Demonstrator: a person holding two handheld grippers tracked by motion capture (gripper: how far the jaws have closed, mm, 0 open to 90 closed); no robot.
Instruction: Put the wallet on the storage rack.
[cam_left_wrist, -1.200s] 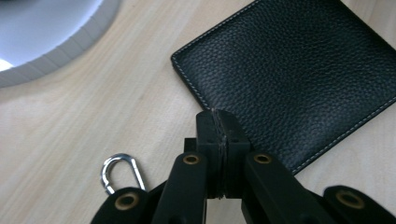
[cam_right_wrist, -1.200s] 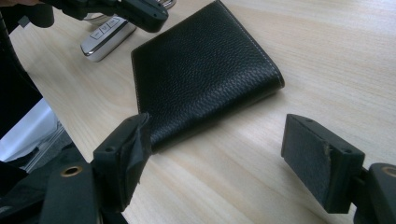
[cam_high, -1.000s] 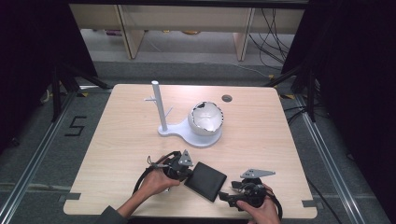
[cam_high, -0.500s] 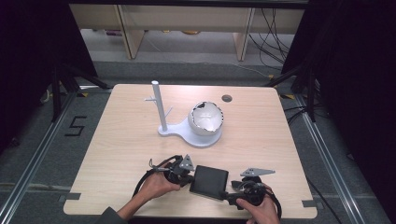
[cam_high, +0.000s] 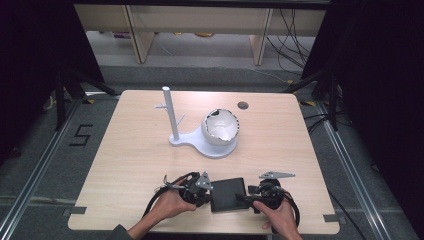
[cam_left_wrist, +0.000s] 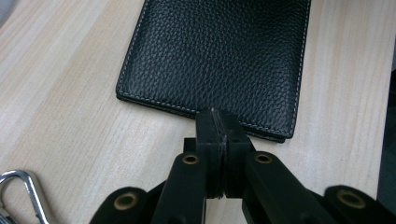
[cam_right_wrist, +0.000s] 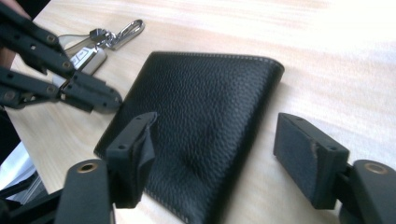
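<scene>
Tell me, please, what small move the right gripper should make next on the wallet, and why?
Probably close the right gripper on the wallet. Its jaws have just been closing, yet stand open astride the wallet's near edge, pads clear of the leather. The left gripper, shut, rests at the opposite edge, which may steady it.

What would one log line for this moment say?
left gripper: shut, tips at wallet edge | right gripper: jaws just closing, astride wallet, not pressing | wallet: flat on table
</scene>
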